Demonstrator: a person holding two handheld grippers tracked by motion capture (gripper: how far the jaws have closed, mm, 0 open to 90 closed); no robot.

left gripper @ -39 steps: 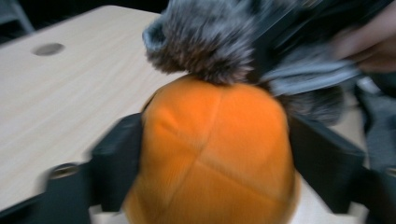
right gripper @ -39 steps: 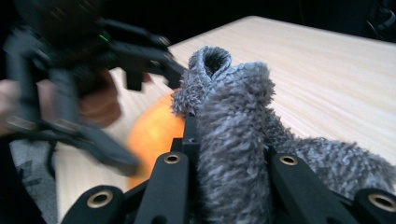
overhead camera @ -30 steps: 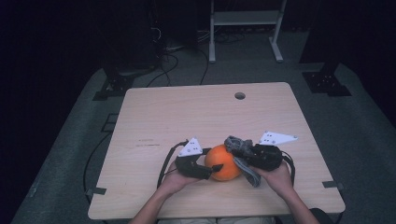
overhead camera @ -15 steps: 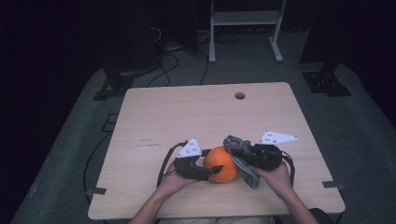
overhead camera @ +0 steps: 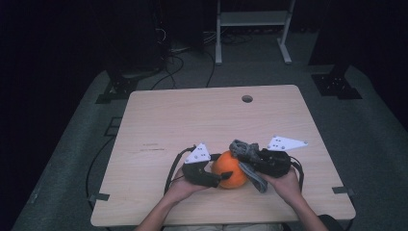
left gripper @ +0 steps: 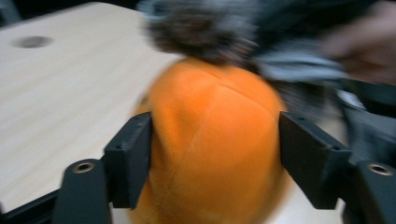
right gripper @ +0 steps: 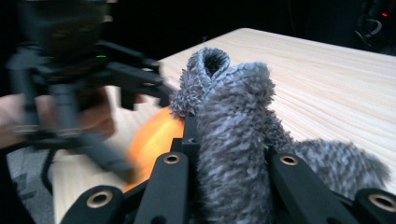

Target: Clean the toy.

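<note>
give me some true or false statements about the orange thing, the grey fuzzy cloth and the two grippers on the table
1. The right gripper is clamped on a grey fuzzy knitted cloth. True.
2. The round orange plush ball sits between the jaws of the left gripper. True; those jaws have just been opening around it.
3. The orange ball lies at the far edge of the light wooden table, by the round hole. False; it is near the person's edge, between the two hands.
4. The grey cloth lies flat at the table's left corner. False; it is held up in the right gripper, against the orange ball.
</note>
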